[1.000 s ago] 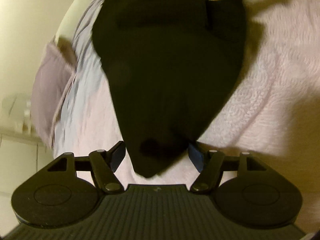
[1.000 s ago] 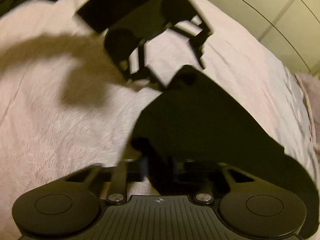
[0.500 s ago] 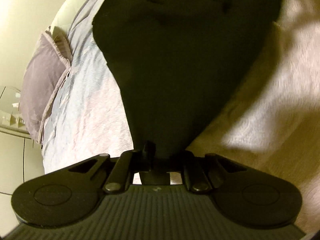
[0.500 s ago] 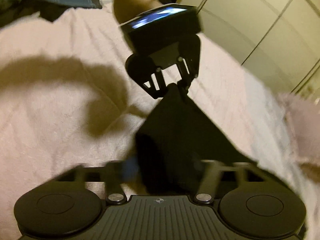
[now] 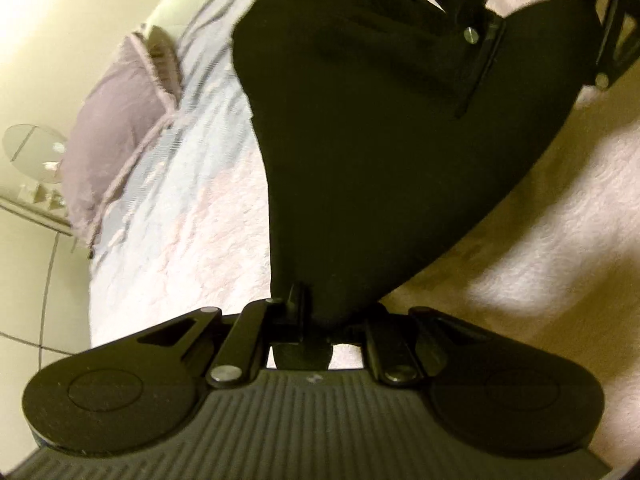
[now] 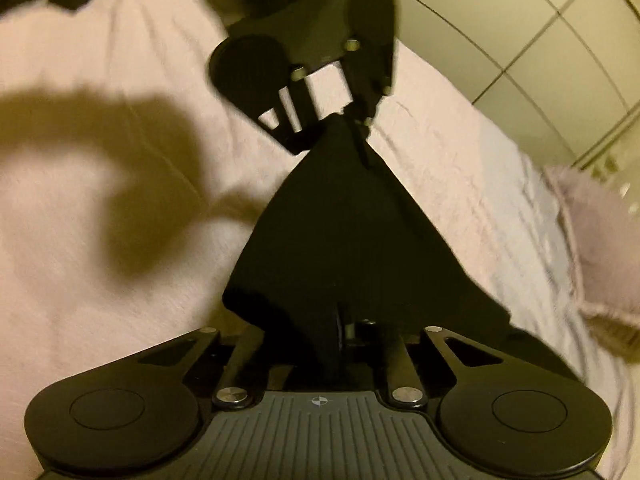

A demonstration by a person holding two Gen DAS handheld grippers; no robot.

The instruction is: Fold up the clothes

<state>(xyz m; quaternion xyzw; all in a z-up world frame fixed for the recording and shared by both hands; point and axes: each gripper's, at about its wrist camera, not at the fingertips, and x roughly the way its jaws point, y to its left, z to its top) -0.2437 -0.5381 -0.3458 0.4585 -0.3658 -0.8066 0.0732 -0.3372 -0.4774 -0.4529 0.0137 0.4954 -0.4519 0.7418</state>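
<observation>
Left tool: black two-finger left gripper (image 5: pixel 316 320), jaws drawn together, pinching one corner of the black soft fabric garment (image 5: pixel 380 152); seen from the right wrist view (image 6: pixel 352 120) as nipping the far tip of the cloth.
Right tool: black two-finger right gripper (image 6: pixel 340 332), jaws closing, cloth between them and bunched over the fingers; grip looks taken, though dark folds hide the pads.
Garment place: lifted off the bed, stretched as a dark triangle between both tools, lower edge sagging toward the cover; no part clearly resting flat.
Surface: pale pink textured bedspread (image 6: pixel 100 260) below, with a blue-grey striped sheet (image 5: pixel 192 92) along the far side and a mauve pillow (image 5: pixel 108 140) at the head end.
Shadow: large curved shadow thrown on the cover, left of the cloth in the right wrist view.
Progress: early, by the look of it; two points held and cloth raised, no fold or crease line visible yet.
Left to do: probably spreading or laying the cloth flat, bringing edges together, smoothing, setting aside.
Containers: no basket, box or drawer in view; nothing to report as held inside anything.
Surroundings: cream wall panels (image 6: pixel 540 32) behind the bed; small round glass-topped stand (image 5: pixel 32 152) beside the pillow, contents too blurred to tell.
</observation>
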